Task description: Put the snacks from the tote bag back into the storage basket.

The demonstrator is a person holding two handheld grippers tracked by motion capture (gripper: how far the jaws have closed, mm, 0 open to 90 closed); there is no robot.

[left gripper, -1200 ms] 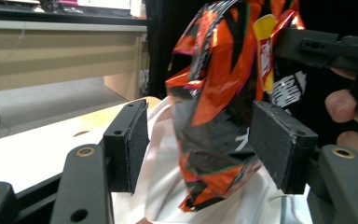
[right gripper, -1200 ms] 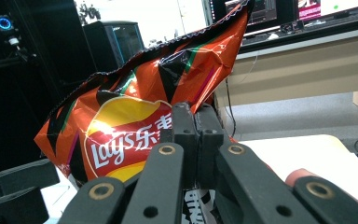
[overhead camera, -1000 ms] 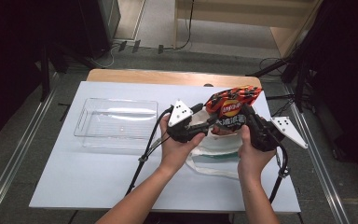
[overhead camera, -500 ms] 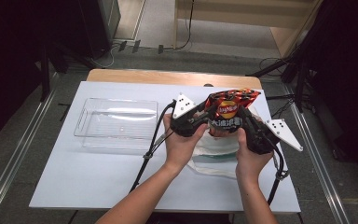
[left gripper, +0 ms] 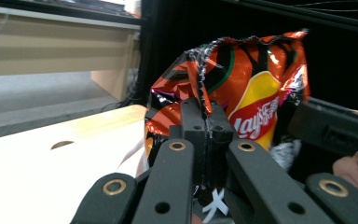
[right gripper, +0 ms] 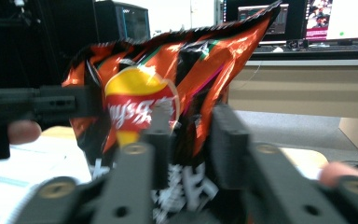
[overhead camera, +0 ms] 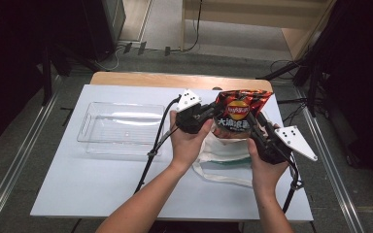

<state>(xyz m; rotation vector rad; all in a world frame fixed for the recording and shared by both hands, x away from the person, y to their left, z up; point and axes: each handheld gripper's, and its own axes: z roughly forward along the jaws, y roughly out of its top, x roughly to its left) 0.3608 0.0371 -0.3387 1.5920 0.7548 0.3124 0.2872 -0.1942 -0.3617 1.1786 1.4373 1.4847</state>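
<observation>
Lifted slightly, upright chip bag (overhead camera: 236,115) stays pinched by left tool (overhead camera: 211,115); right tool (overhead camera: 255,127) loosening.

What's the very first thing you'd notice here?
The shiny orange-and-black chip bag, held up above the white table right of the middle. The left gripper pinches its side edge shut, and a white cloth bag lies under it. A clear plastic tray sits on the left.
</observation>
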